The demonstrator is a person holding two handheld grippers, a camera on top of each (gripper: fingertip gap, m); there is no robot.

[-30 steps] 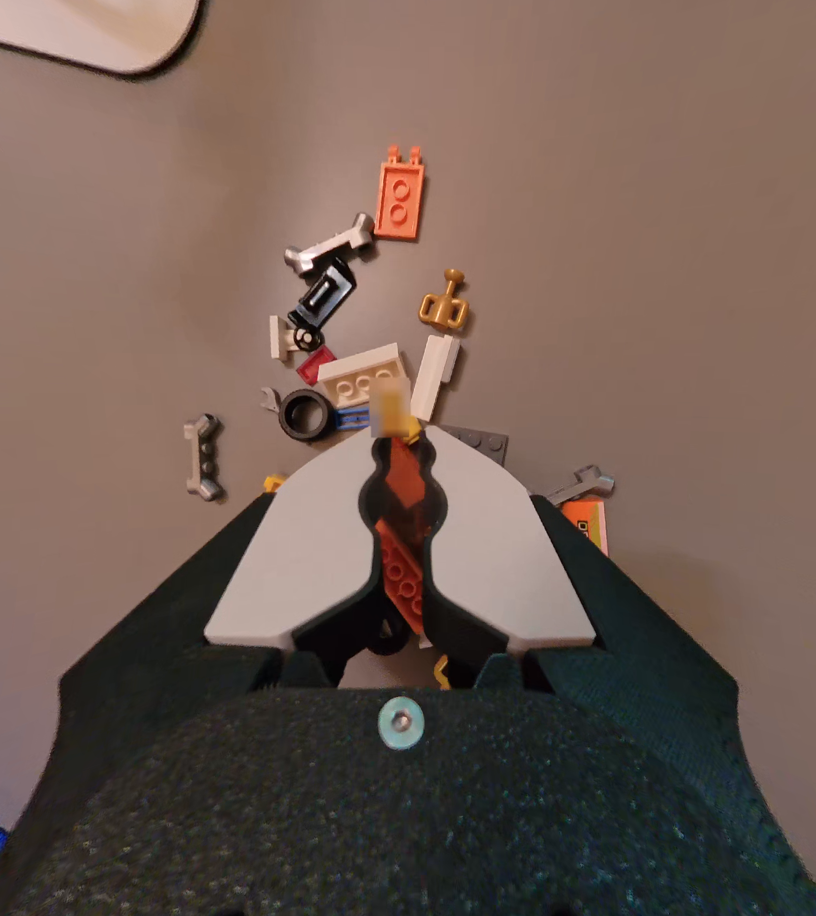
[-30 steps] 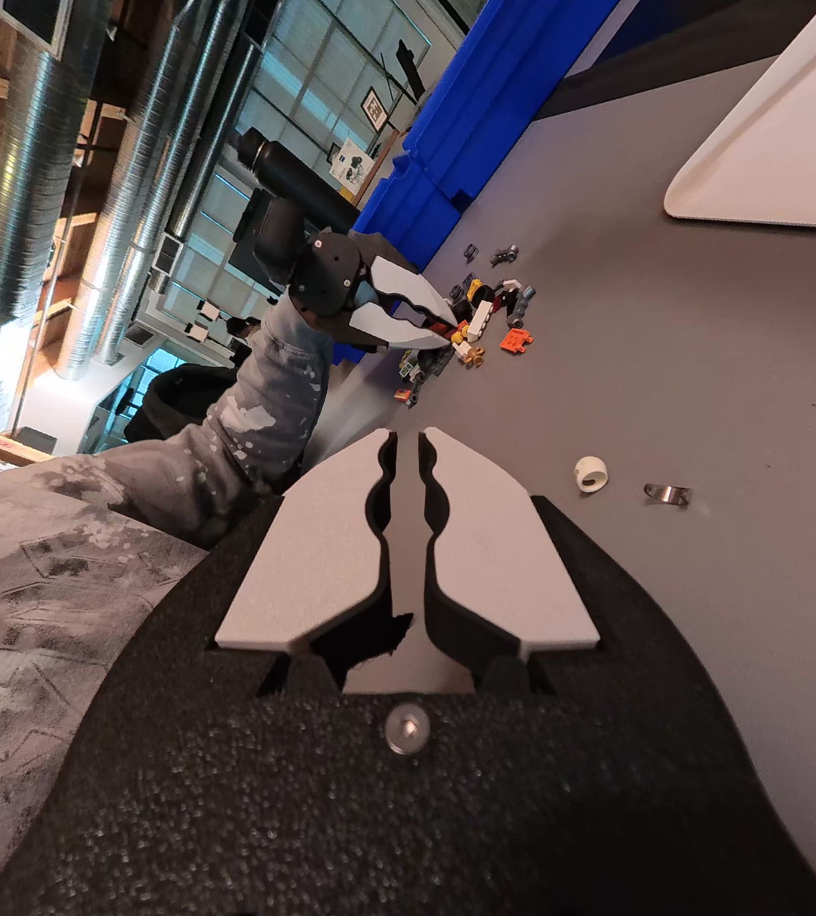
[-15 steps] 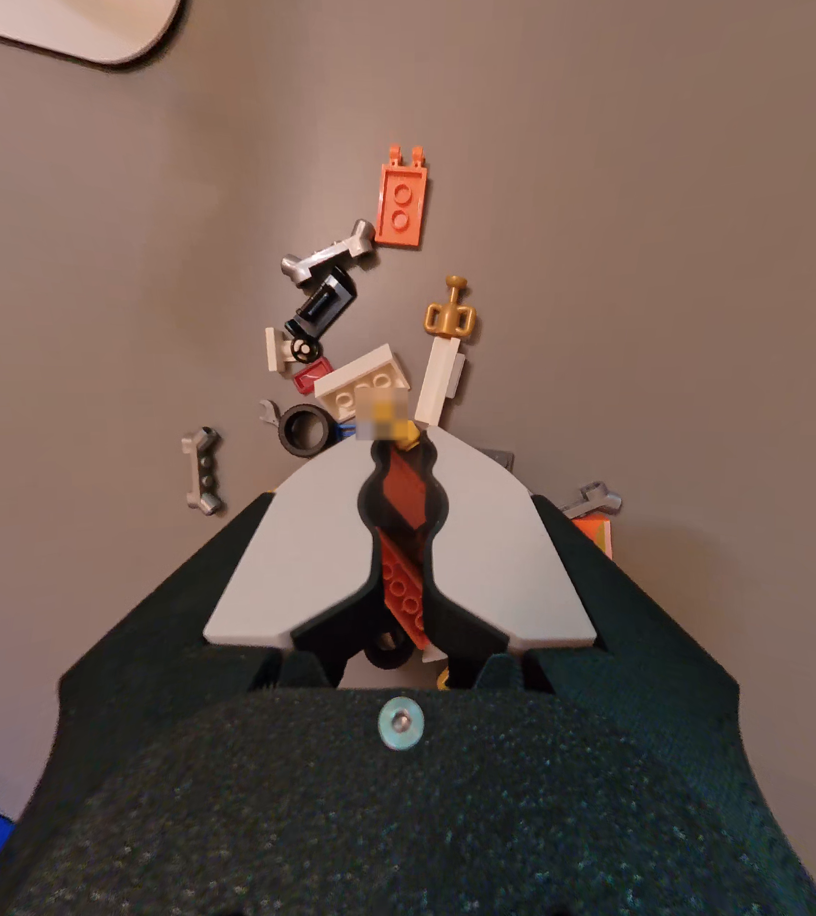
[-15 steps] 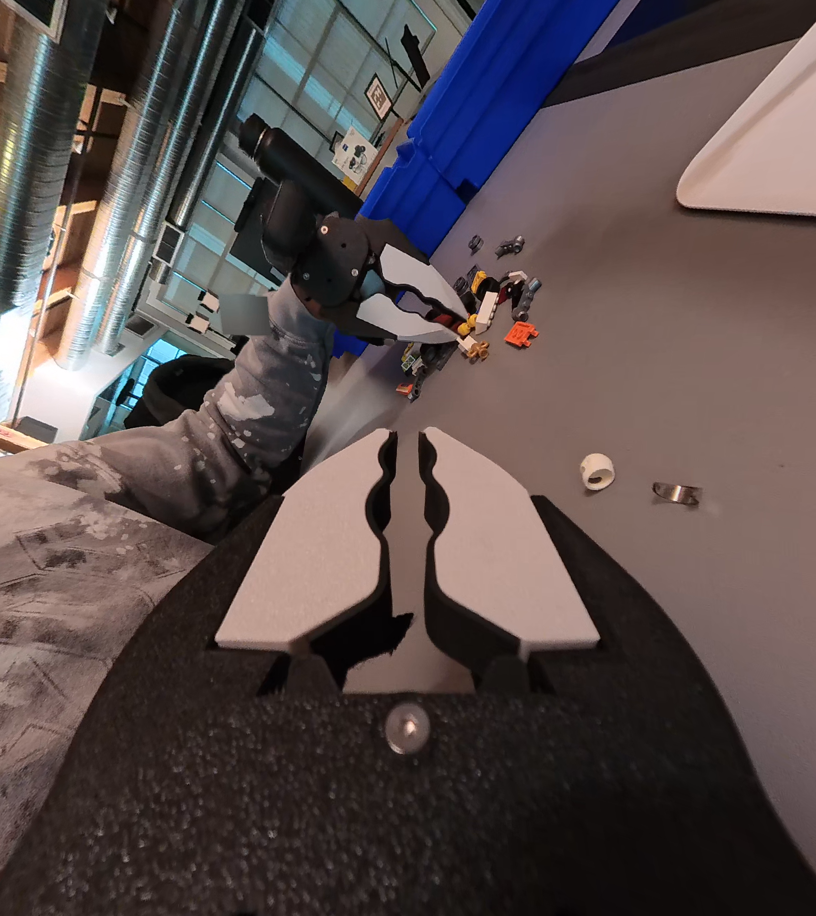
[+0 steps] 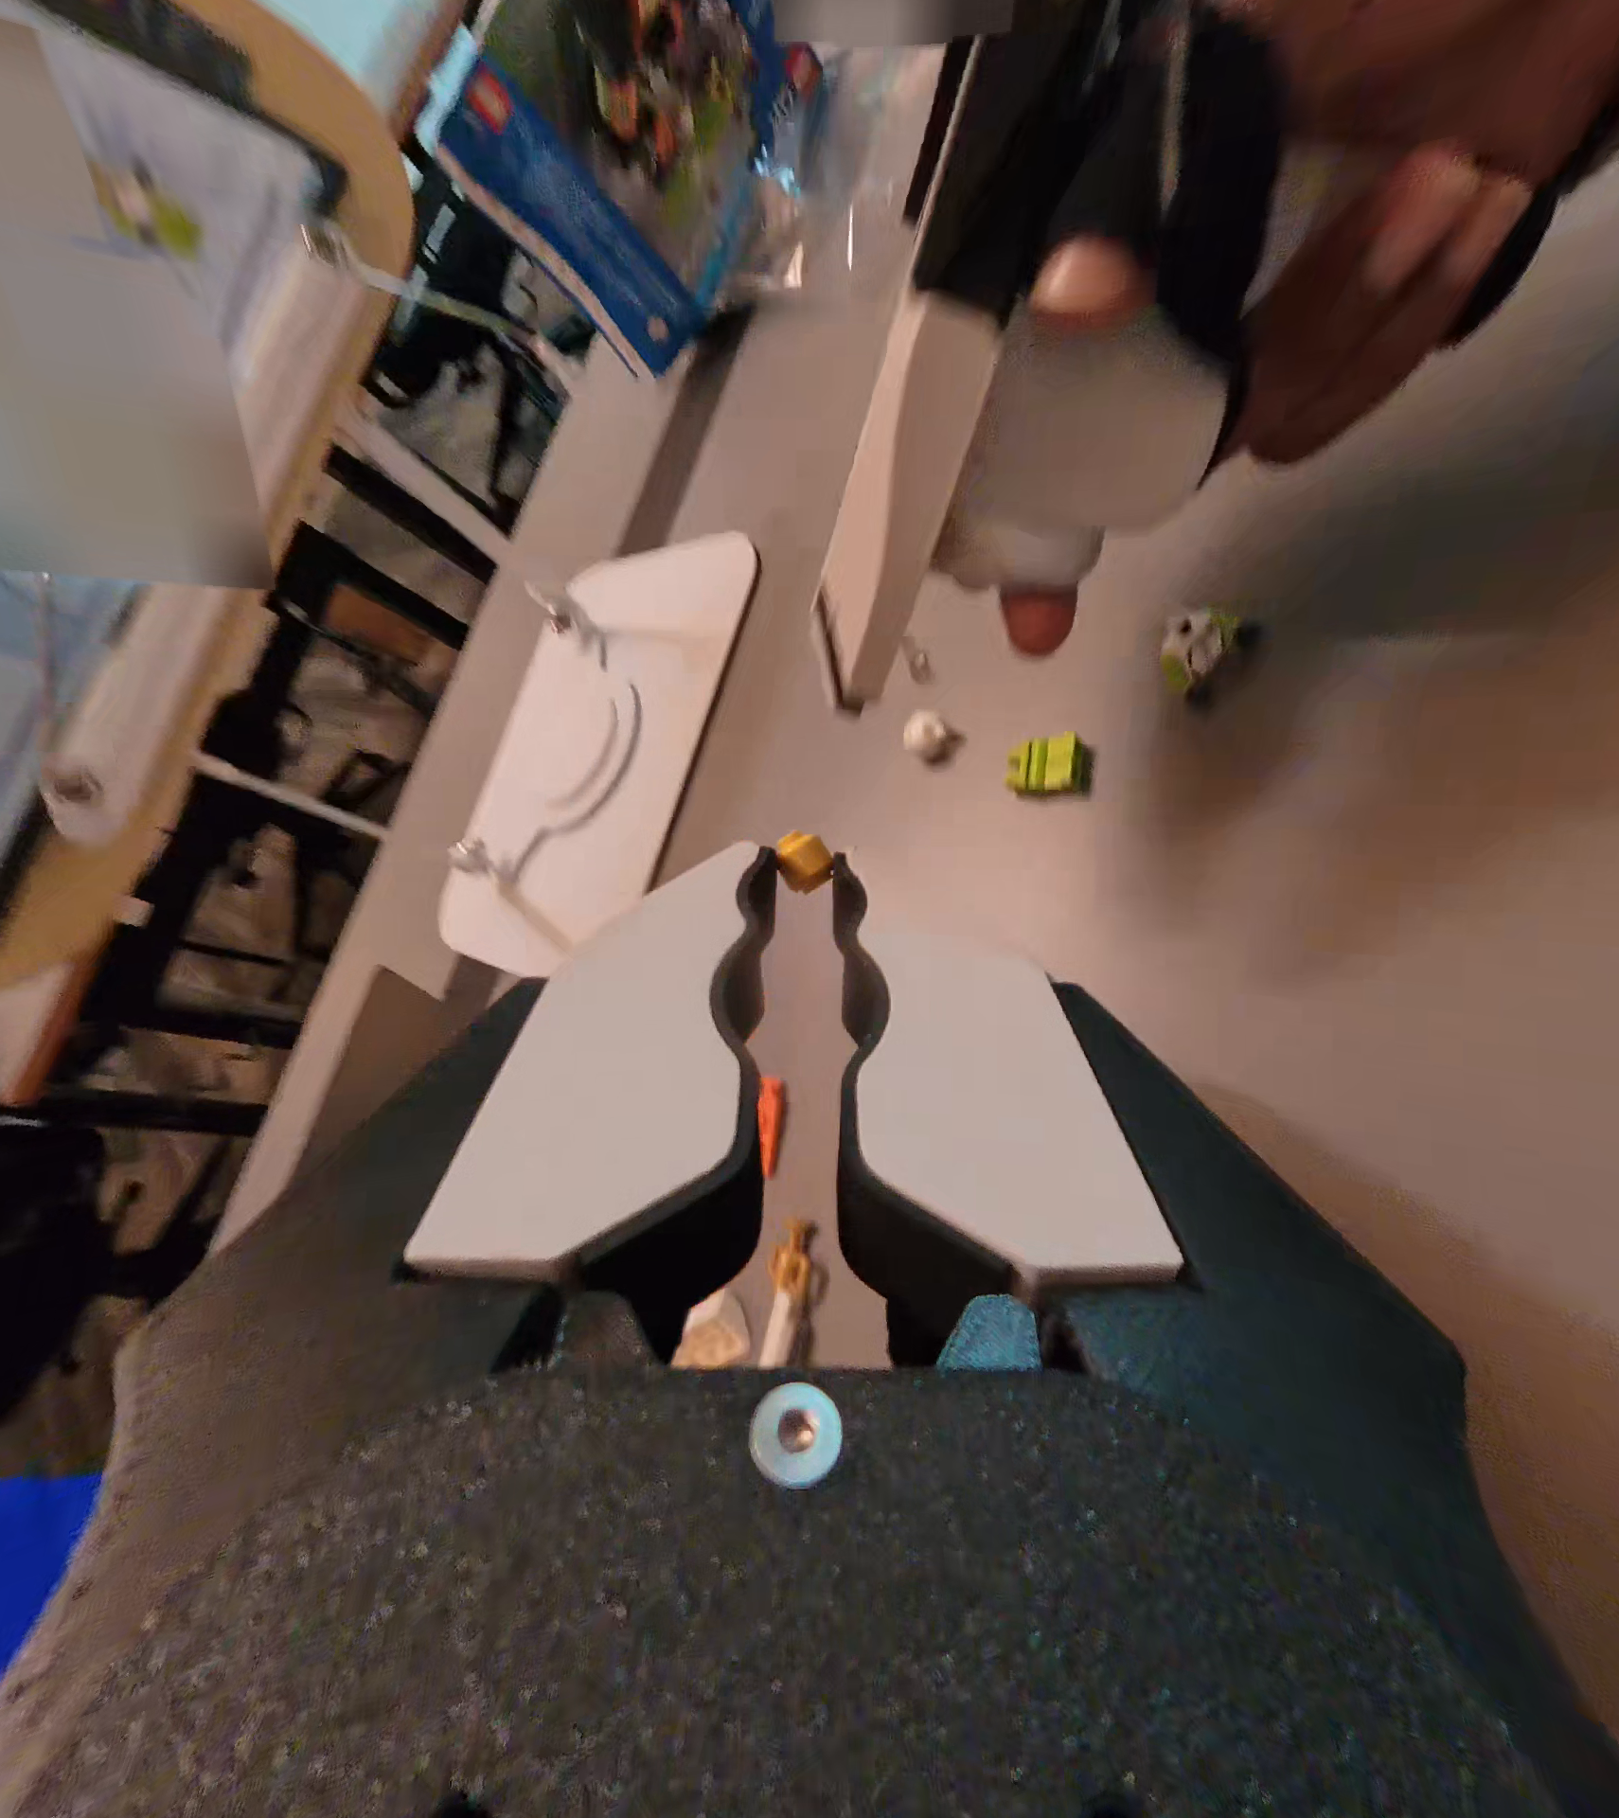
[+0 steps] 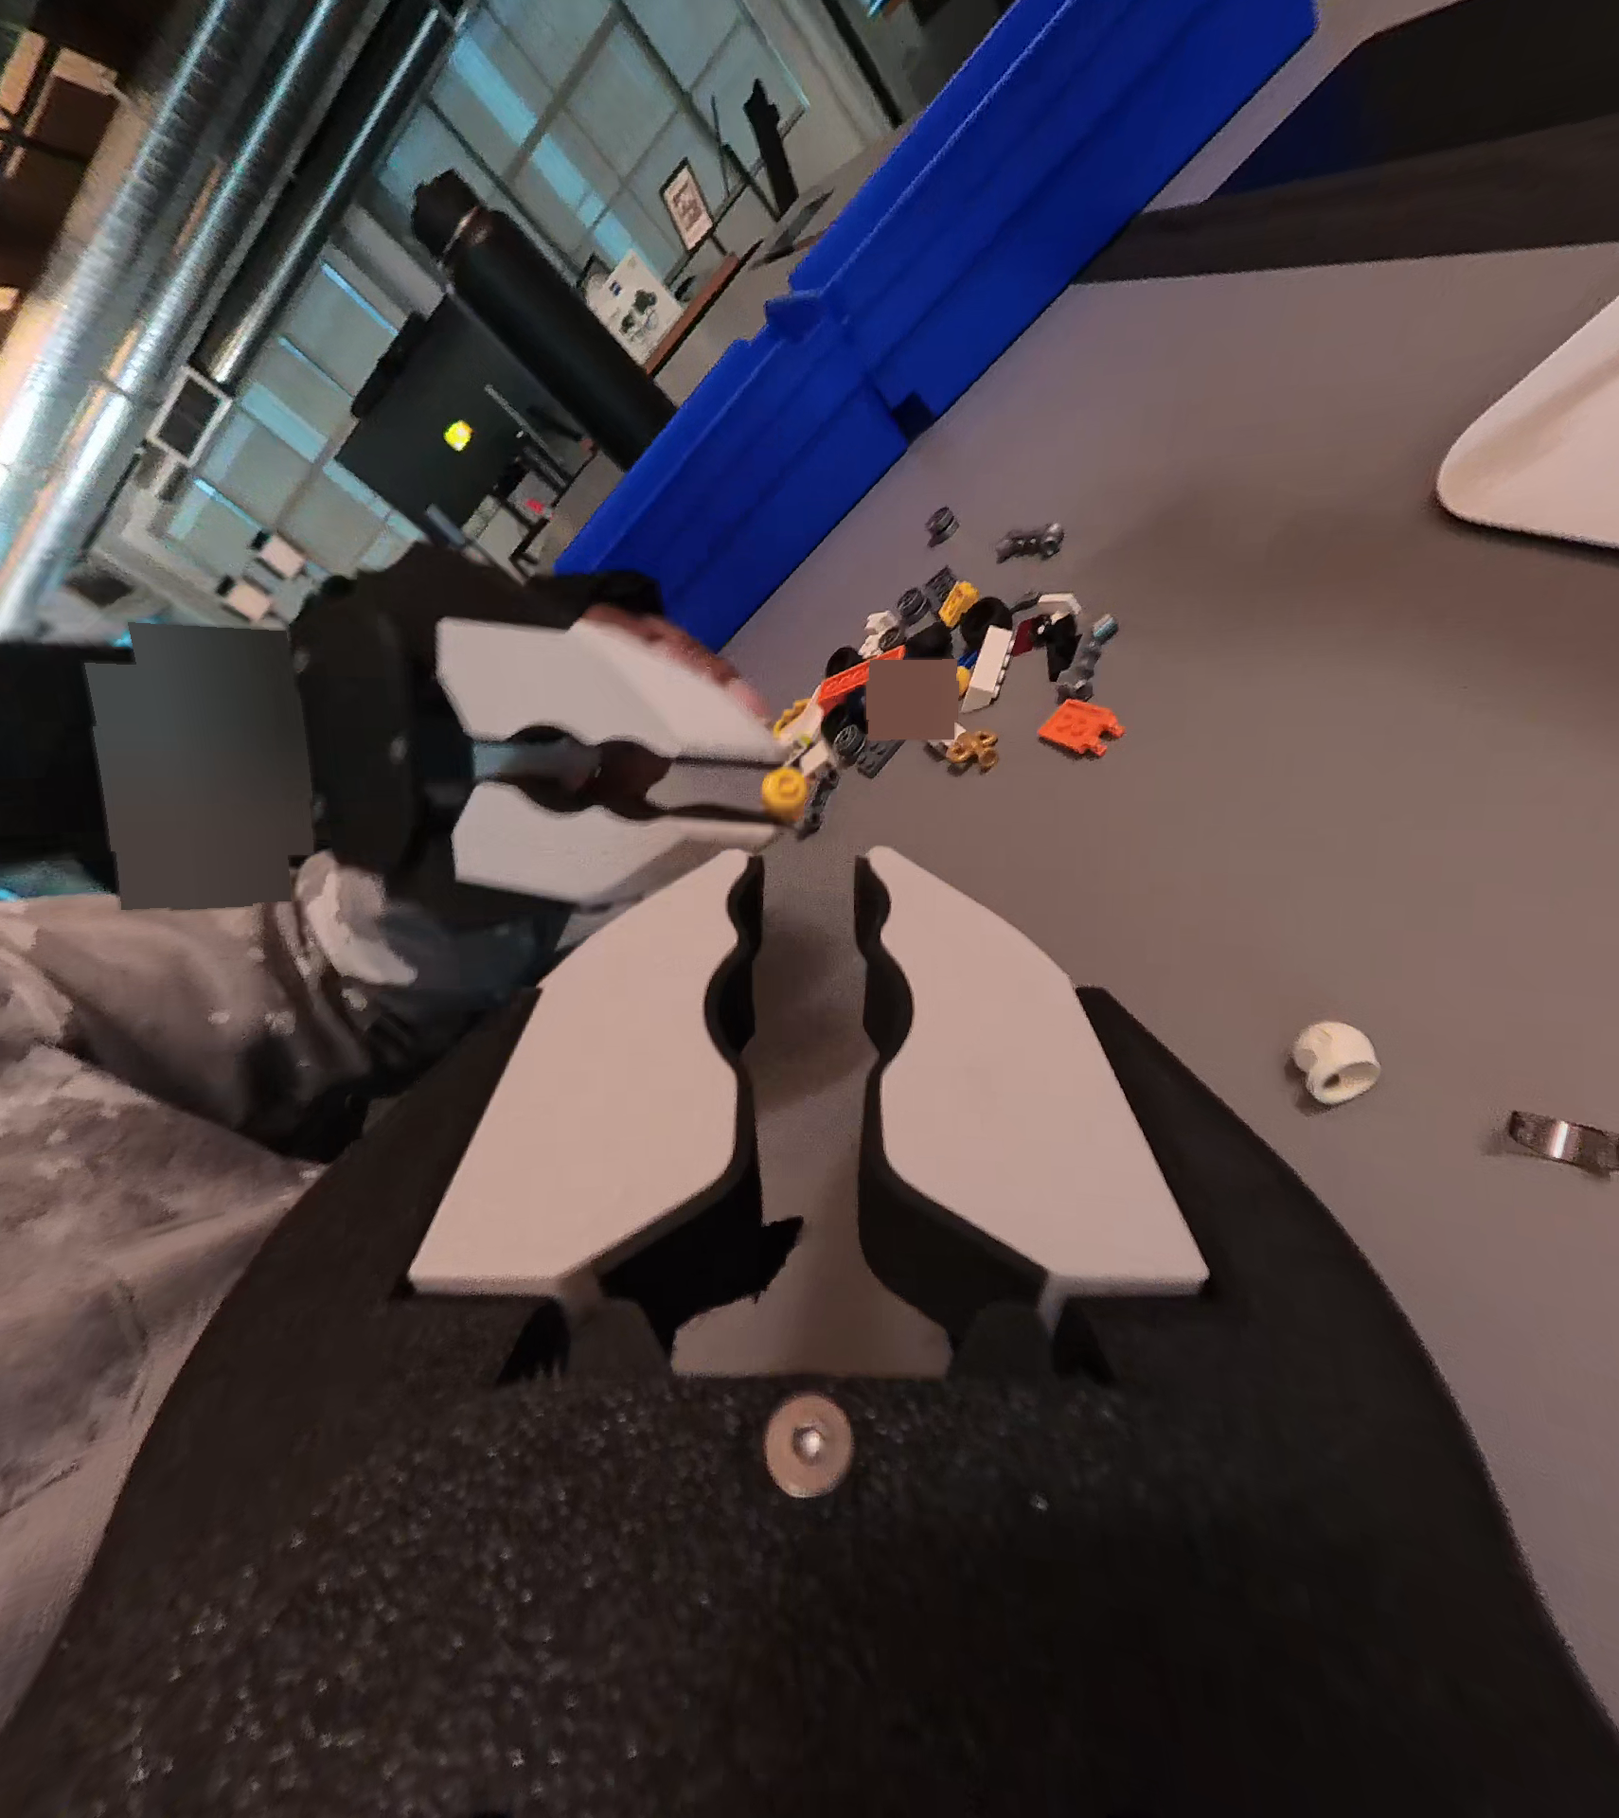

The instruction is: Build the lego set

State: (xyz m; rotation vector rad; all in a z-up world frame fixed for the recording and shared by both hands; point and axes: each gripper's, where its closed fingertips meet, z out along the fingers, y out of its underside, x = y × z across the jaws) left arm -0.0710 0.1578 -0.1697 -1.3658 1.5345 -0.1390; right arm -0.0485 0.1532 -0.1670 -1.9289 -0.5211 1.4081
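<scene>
left tool (image 5: 804, 870): pinching small yellow piece (image 5: 803, 859) at tips | right tool (image 6: 808, 866): slightly open, empty | you: keep squeeze steady, swing toward 12 o'clock slowly

Grey table (image 6: 1278, 885), silver ducts (image 6: 146, 246), windows (image 6: 510, 128)

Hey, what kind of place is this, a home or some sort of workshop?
Probably a workshop or lab in an industrial building, not a home: bare metal ducts run overhead beside large windows, blue bins line a grey table, and loose lego pieces lie on it.
</scene>
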